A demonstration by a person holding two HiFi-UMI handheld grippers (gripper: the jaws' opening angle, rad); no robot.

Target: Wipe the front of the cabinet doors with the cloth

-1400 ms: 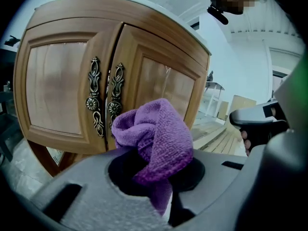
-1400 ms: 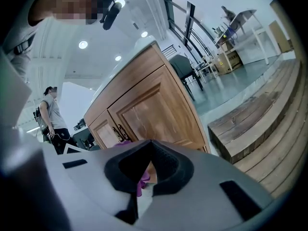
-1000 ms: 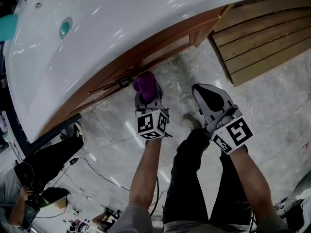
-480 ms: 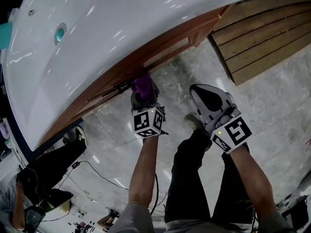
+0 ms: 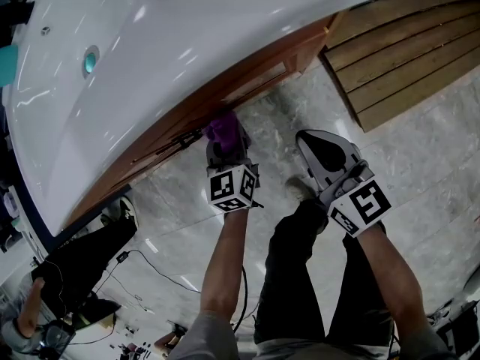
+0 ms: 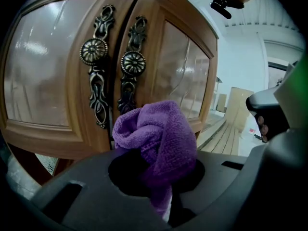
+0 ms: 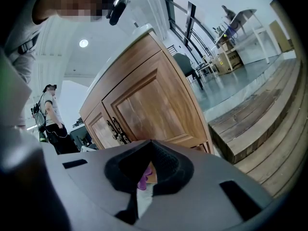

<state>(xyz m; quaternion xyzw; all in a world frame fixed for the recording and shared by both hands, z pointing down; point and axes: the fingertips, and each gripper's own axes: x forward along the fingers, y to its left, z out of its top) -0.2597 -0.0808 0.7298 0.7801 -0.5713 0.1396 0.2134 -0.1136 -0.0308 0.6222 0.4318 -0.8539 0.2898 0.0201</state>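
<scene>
A bunched purple cloth [image 6: 156,138] sticks out of my left gripper [image 6: 161,174], which is shut on it. The cloth is right up against the wooden cabinet doors [image 6: 185,76], just below the two ornate metal handles [image 6: 133,64]. From the head view, the cloth [image 5: 224,129] and left gripper [image 5: 225,142] meet the cabinet front [image 5: 251,85] under the white countertop. My right gripper [image 5: 324,150] is shut and empty, held off to the right over the floor. Its own view shows the cabinet doors [image 7: 144,109] from the side.
A white countertop with a basin [image 5: 187,36] overhangs the cabinet. Wooden steps [image 5: 405,58] lie to the right of it. The person's legs and shoe [image 5: 300,190] stand on the marble floor. Another person [image 7: 50,114] stands beyond the cabinet, and cables [image 5: 150,265] run across the floor.
The left gripper with the cloth slid a little left along the cabinet front, then back right. The right gripper barely moved.
</scene>
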